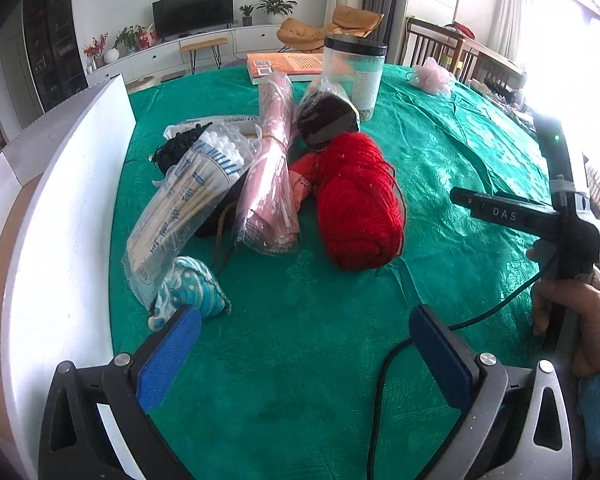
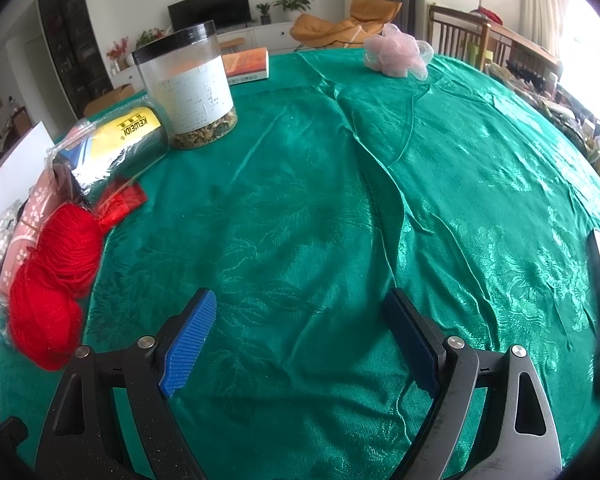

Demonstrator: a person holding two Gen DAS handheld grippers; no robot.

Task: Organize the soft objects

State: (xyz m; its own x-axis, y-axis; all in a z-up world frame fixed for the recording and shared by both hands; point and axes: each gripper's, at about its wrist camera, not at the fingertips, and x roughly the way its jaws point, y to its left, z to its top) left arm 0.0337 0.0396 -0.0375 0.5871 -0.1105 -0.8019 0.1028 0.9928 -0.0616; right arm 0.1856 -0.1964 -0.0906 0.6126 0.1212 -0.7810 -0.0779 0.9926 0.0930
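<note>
The left tongs point(image 1: 304, 344) stand wide and empty above the green damask-covered desk point(image 1: 440, 152). Their left blue pad sits just beside a small teal-and-white knitted pouch point(image 1: 194, 290) at 9 o'clock. A pile lies at 12 o'clock: a fat skein of red yarn point(image 1: 358, 204), a pink wrapped roll point(image 1: 270, 168), a clear bag of cotton swabs point(image 1: 188, 196) and a bagged dark yarn ball point(image 1: 326, 118). The right tongs point(image 2: 300, 336) also gape wide, holding nothing. A pink mesh bath pouf point(image 2: 396, 56) rests alone at their 12 o'clock, well apart from the pile; a clear black-lidded plastic jar point(image 2: 188, 88) stands at 11 o'clock.
</note>
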